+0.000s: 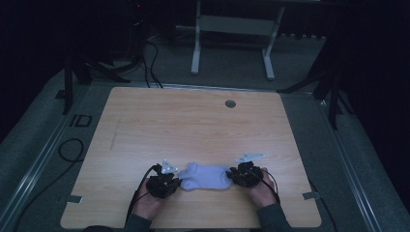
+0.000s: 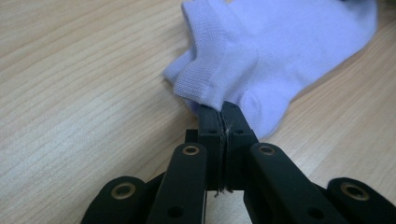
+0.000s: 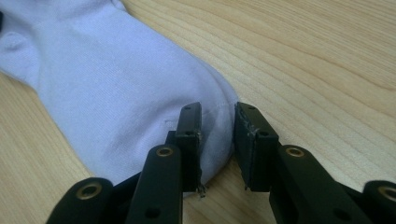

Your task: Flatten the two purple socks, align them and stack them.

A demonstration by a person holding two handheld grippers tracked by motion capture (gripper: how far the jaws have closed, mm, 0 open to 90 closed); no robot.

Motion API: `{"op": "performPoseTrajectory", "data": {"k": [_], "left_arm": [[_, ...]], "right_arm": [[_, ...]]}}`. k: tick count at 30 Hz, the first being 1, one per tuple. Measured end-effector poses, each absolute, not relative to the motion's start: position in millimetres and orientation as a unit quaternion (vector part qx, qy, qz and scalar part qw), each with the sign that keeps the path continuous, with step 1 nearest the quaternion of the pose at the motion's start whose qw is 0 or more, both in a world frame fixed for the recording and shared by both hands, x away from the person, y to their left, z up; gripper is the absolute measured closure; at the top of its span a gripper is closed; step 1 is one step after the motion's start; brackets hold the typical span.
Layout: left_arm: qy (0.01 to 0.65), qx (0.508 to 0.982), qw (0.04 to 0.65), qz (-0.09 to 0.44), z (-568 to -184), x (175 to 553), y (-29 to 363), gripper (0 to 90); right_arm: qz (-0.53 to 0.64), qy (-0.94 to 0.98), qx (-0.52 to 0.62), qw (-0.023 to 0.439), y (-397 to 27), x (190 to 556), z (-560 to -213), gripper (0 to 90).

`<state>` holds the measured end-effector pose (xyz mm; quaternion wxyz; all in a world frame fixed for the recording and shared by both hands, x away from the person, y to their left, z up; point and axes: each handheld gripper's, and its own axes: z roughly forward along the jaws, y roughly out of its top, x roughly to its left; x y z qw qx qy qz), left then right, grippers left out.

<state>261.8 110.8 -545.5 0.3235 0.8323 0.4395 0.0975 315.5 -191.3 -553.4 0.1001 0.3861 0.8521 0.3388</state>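
Down at the near edge of the table (image 1: 121, 212), two sleeved forearms are coming in from below, each hand wrapped around a black gripper. The left gripper (image 1: 167, 182) is sitting at the left end of a pale lilac sock (image 1: 205, 177), and in its own view its jaws are pressing tight together, clenched on the fabric just under the ribbed cuff (image 2: 205, 79). The cuff is bunching up a little above the jaw tips, and the rest of the sock (image 2: 289, 51) is stretching away across the wood.

Over on the other side, the right gripper (image 1: 244, 175) is parked at the sock's toe end. In the right gripper view its jaws are standing apart, with the rounded toe (image 3: 217, 121) lying between them; the left pad looks to be resting against the cloth, though at this angle it is hard to say whether it is really pressing, and the right pad is standing clear of it. So that one is released, not gripping.

The sock itself is lying flat on the table, lengthwise between the two grippers, close to the near edge and about midway across.

Farther out, the wooden top is running bare up to a small round cable hole (image 1: 230, 103) near the far edge. Beyond that, in the dim room, the white legs of a desk frame (image 1: 196, 53) are standing on grey carpet, with black cables (image 1: 152, 63) trailing to the left.
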Motion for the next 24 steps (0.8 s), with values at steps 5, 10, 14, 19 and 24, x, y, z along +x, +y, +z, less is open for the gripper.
{"op": "performPoseTrajectory", "data": {"k": [5,10,14,19,24], "left_arm": [[0.439,0.838,0.305,0.111,-548.7,262.6,108.8,88.5],[0.445,0.833,0.305,0.12,-550.0,264.1,111.5,83.0],[0.443,0.826,0.325,0.124,-546.2,264.4,116.1,75.1],[0.445,0.817,0.341,0.139,-542.6,265.9,123.6,64.9],[0.455,0.805,0.347,0.154,-540.1,269.1,132.4,61.2]], "right_arm": [[0.339,0.852,0.387,0.1,-190.6,314.3,-553.4,71.2],[0.341,0.852,0.385,0.097,-190.5,313.9,-553.5,71.0],[0.355,0.848,0.387,0.075,-193.3,315.3,-554.4,69.5],[0.376,0.845,0.371,0.08,-194.4,312.6,-549.3,62.9],[0.394,0.832,0.376,0.105,-204.6,312.3,-538.8,61.2]]}}
